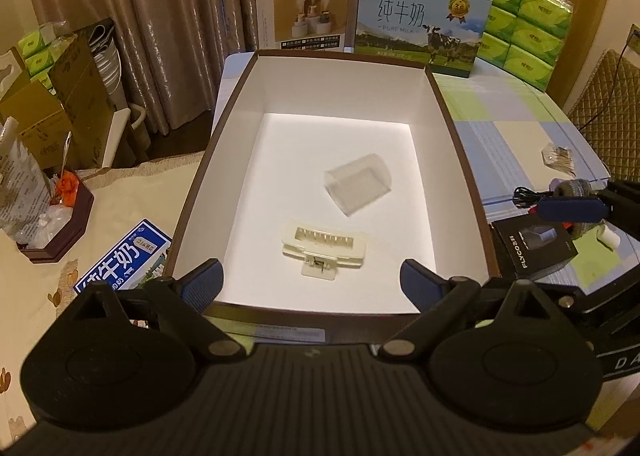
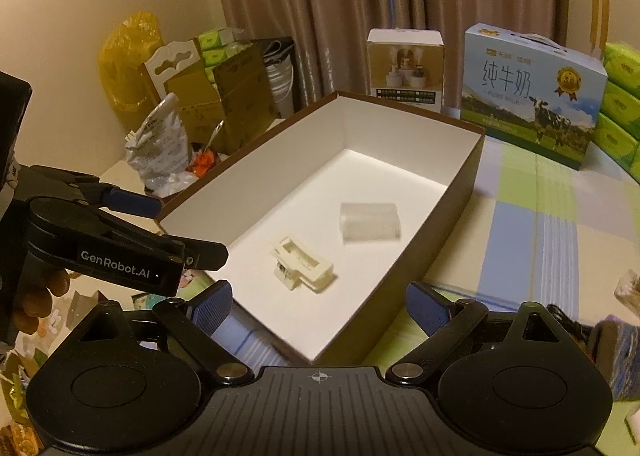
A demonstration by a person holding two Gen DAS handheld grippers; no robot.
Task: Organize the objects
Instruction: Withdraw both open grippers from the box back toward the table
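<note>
The left hand-held gripper [image 1: 312, 280] is spread wide and holds nothing. Its blue fingertips [image 1: 208, 280] hang over the near edge of the big brown cardboard box with white insides [image 1: 240, 103], which sits on the table [image 1: 520, 135]. The right hand-held gripper [image 2: 320, 306] is spread wide too, and it holds nothing. It hangs over the box's near corner.

Inside the box, near the front, lies a cream plastic hair clip [image 1: 324, 248]. Its long side runs left to right in the left wrist view, and its small squeeze tab points toward the near wall. Just behind it, a bit to the right and not touching, lies a clear plastic half-round case [image 1: 358, 185]. It is turned at a slant.

A blue and white milk carton [image 1: 124, 256] lies flat, left of the box. A black boxed item with white letters [image 1: 532, 246] sits right of it.
</note>
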